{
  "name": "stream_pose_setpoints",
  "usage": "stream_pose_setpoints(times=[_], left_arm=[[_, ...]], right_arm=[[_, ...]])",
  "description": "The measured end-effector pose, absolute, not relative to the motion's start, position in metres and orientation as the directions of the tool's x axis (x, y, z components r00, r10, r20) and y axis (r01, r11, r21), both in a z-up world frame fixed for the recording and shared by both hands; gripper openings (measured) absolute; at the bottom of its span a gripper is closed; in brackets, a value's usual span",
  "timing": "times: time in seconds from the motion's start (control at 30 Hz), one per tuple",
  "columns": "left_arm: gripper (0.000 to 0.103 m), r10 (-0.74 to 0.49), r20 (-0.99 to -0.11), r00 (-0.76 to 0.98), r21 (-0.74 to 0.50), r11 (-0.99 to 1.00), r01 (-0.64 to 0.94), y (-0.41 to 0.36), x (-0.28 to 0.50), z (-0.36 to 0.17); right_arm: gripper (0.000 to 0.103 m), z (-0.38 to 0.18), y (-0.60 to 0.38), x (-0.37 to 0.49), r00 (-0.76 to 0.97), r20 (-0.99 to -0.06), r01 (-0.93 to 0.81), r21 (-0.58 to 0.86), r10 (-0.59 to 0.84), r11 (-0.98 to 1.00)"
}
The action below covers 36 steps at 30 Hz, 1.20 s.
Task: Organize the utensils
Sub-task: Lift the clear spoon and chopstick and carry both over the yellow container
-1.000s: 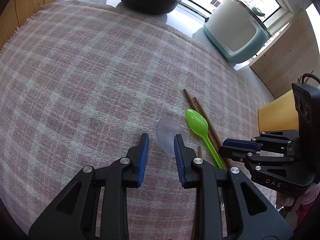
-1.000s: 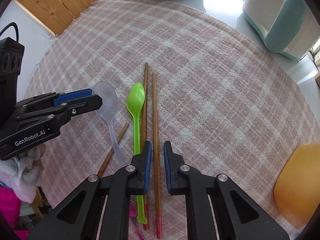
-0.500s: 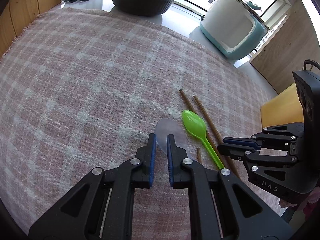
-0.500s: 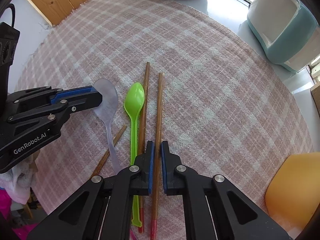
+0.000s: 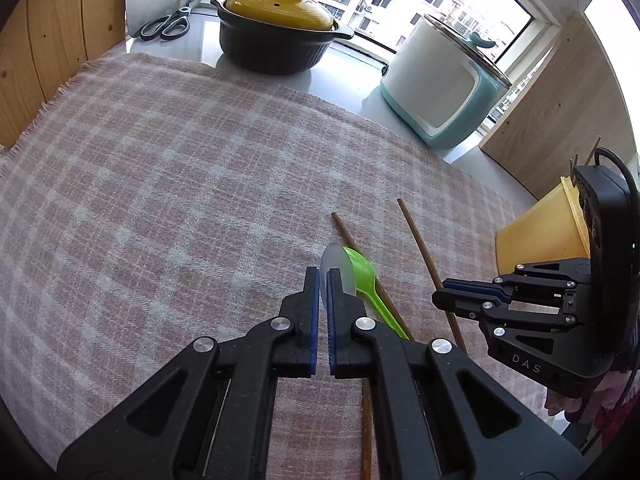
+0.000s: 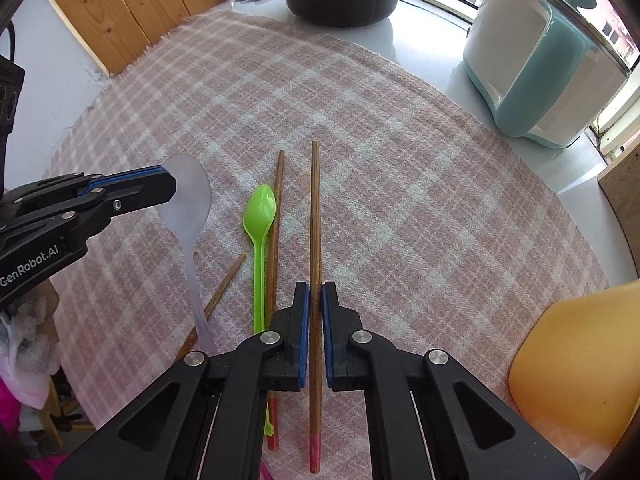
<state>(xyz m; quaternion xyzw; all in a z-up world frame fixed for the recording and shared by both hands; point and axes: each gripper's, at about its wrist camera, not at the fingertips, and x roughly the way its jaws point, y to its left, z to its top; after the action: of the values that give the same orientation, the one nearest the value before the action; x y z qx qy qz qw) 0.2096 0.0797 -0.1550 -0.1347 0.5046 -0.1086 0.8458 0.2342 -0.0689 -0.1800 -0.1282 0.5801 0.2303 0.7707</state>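
My left gripper (image 5: 323, 276) is shut on the bowl of a translucent plastic spoon (image 5: 338, 258), which stands on edge between the pads. In the right wrist view that clear spoon (image 6: 190, 200) hangs from the left gripper (image 6: 170, 188), handle trailing toward the cloth. My right gripper (image 6: 315, 290) is shut on a brown chopstick (image 6: 315, 208) with a red end. A green spoon (image 6: 260, 212) and a second chopstick (image 6: 276, 216) lie just to its left. A third chopstick (image 6: 224, 284) lies slanted under the clear spoon's handle.
A pink checked cloth (image 5: 160, 200) covers the table. A yellow container (image 6: 580, 360) stands at the right, near the right gripper (image 5: 440, 296). At the back are a black pot with a yellow lid (image 5: 276, 36), a teal and white cooker (image 5: 440, 92) and scissors (image 5: 166, 26).
The left jaws closed on the clear spoon's bowl and rose, tipping it on edge. The right jaws closed on the right chopstick, which now stands apart from the other one.
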Motion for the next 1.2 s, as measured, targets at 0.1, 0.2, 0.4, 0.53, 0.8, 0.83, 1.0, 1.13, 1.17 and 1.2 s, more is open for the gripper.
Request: stream_pose_setpoints(times=[0.1, 0.2, 0.4, 0.53, 0.8, 0.83, 1.0, 1.13, 1.17, 1.2], left_arm=[[0.000, -0.311, -0.815, 0.489, -0.328, 0.943, 0.052, 0.077, 0.204, -0.145], [0.000, -0.300, -0.805, 0.511, -0.316, 0.947, 0.059, 0.075, 0.199, -0.133], [0.000, -0.287, -0.781, 0.554, -0.310, 0.949, 0.054, 0.077, 0.187, -0.112], [0.000, -0.283, -0.765, 0.579, -0.313, 0.948, 0.049, 0.077, 0.178, -0.098], [0.000, -0.285, -0.723, 0.630, -0.328, 0.943, 0.050, 0.069, 0.157, -0.068], [0.000, -0.288, -0.717, 0.635, -0.331, 0.942, 0.053, 0.067, 0.154, -0.065], [0.000, -0.297, -0.690, 0.660, -0.340, 0.938, 0.067, 0.056, 0.144, -0.047], [0.000, -0.304, -0.669, 0.679, -0.348, 0.935, 0.075, 0.045, 0.137, -0.033], [0.000, -0.305, -0.664, 0.683, -0.349, 0.934, 0.078, 0.041, 0.136, -0.030], [0.000, -0.306, -0.660, 0.686, -0.349, 0.934, 0.081, 0.038, 0.135, -0.026]], right_arm=[[0.005, -0.172, -0.077, 0.230, 0.240, -0.946, -0.504, 0.070, 0.217, 0.861], [0.005, -0.163, -0.084, 0.224, 0.262, -0.938, -0.502, 0.070, 0.228, 0.862], [0.005, -0.145, -0.103, 0.212, 0.301, -0.919, -0.492, 0.079, 0.255, 0.867], [0.005, -0.133, -0.114, 0.204, 0.326, -0.906, -0.490, 0.083, 0.271, 0.868], [0.005, -0.101, -0.129, 0.185, 0.366, -0.874, -0.512, 0.098, 0.320, 0.853], [0.005, -0.097, -0.131, 0.183, 0.371, -0.869, -0.515, 0.099, 0.326, 0.851], [0.005, -0.078, -0.139, 0.174, 0.396, -0.846, -0.532, 0.105, 0.356, 0.840], [0.005, -0.060, -0.151, 0.169, 0.418, -0.824, -0.544, 0.109, 0.381, 0.832], [0.005, -0.055, -0.155, 0.168, 0.424, -0.818, -0.547, 0.110, 0.388, 0.830], [0.005, -0.051, -0.159, 0.167, 0.430, -0.813, -0.549, 0.110, 0.393, 0.829]])
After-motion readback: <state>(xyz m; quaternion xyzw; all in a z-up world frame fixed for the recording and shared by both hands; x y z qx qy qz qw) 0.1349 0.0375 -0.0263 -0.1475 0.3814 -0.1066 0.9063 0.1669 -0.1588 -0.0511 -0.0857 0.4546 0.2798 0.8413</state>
